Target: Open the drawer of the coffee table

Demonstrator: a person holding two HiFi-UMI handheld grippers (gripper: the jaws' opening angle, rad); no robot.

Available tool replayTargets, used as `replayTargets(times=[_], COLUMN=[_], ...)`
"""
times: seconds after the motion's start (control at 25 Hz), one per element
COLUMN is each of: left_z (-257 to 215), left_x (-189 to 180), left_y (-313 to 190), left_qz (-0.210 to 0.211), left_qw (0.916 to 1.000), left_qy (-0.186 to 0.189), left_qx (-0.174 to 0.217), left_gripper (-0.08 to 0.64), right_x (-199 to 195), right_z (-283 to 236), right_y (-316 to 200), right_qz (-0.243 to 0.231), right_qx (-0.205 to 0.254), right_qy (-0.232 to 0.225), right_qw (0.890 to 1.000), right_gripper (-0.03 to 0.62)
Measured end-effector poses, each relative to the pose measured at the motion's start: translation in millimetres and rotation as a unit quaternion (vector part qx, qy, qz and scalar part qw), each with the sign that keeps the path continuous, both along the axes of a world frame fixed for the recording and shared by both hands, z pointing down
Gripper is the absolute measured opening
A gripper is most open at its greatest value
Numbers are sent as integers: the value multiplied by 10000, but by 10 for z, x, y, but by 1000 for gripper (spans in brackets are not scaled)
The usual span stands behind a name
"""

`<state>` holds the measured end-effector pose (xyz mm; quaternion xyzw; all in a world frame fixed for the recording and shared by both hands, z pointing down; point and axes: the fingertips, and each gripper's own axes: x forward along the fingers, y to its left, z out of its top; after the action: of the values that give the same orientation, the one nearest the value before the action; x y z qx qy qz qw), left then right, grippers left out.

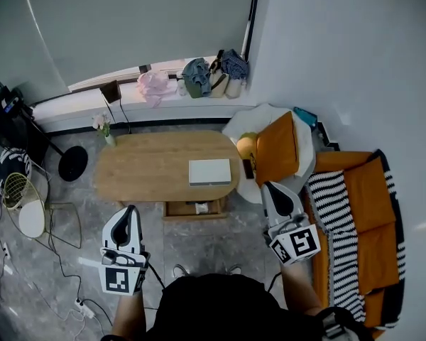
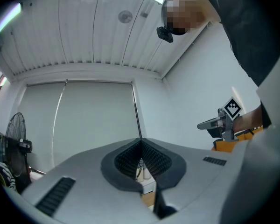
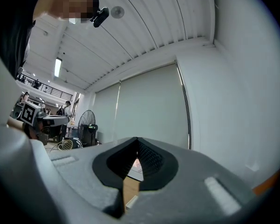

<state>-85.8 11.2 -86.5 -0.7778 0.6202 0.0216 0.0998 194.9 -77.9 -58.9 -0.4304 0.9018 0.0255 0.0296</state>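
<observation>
The oval wooden coffee table stands in the middle of the head view with a white box on top. Its drawer juts out from under the near edge, open, with small items inside. My left gripper hangs in the air near the table's left front, apart from it, jaws shut and empty. My right gripper is raised at the table's right end, also shut on nothing. In the left gripper view the left gripper has its pads together. The right gripper looks the same in its own view.
An orange cushion and a yellow object sit right of the table. A sofa with a striped blanket lies beyond. A flower vase, a standing fan, a wire basket and floor cables are left. Clothes lie on the window ledge.
</observation>
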Motion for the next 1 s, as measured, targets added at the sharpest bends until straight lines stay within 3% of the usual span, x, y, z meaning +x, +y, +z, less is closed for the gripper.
replayTargets(times=[1.0], left_z=[90], left_x=[-7], left_y=[-59], left_qz=[72], left_qw=[9999], left_qy=[73], left_qx=[-21], left_gripper=[8], right_x=[-305], right_z=[-107], right_y=[-15], right_qz=[-58], right_qx=[278], right_qy=[228], right_qw=[9993], right_gripper=[5])
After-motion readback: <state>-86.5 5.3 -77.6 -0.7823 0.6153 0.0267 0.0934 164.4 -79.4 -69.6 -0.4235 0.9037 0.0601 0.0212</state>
